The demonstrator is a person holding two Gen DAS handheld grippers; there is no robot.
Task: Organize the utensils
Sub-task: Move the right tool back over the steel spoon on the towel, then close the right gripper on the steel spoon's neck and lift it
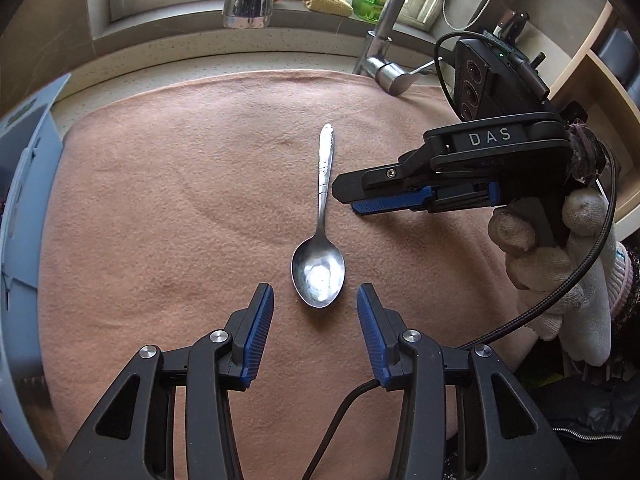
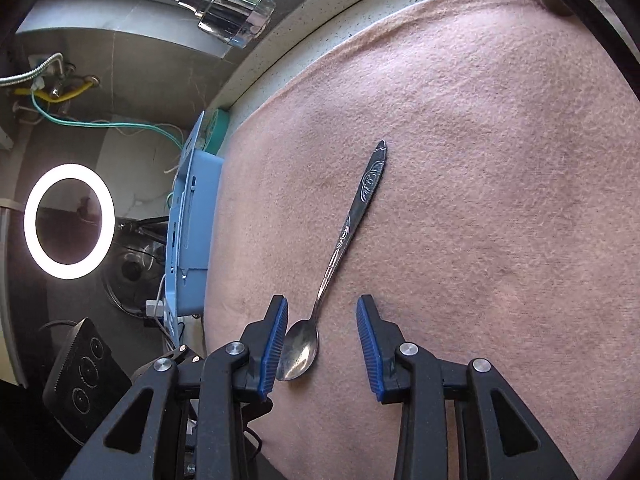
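Spoon [image 1: 320,240] lies flat on the pink cloth [image 1: 160,200], bowl up, nothing holding it.

Left gripper [image 1: 315,300]: jaws parted, empty; blue pads [image 1: 260,332] stand either side of the spoon's bowl, near it but no contact seen. Looks lined up to close across the bowl end.

Right gripper [image 2: 322,340]: jaws parted, empty. In the right wrist view its left pad [image 2: 276,344] sits just beside the bowl rim; touching or not, cannot tell. In the left wrist view the right gripper [image 1: 348,196] comes in from the side, fingers near the mid-handle, held by a gloved hand [image 1: 540,264].

Judgement: both tools converge on one utensil, probably so one can steady or lift an end while the other takes hold; thin metal flat on soft cloth gives little edge to pinch.

Orientation: long axis runs from the left gripper away toward the window sill [image 1: 200,28]; bowl nearest that gripper, handle tip pointing to the faucet [image 1: 248,4]. Handle slightly curved.

Outward: light-blue tray [image 2: 192,208] at the cloth's left edge, likely destination; its compartments not visible.
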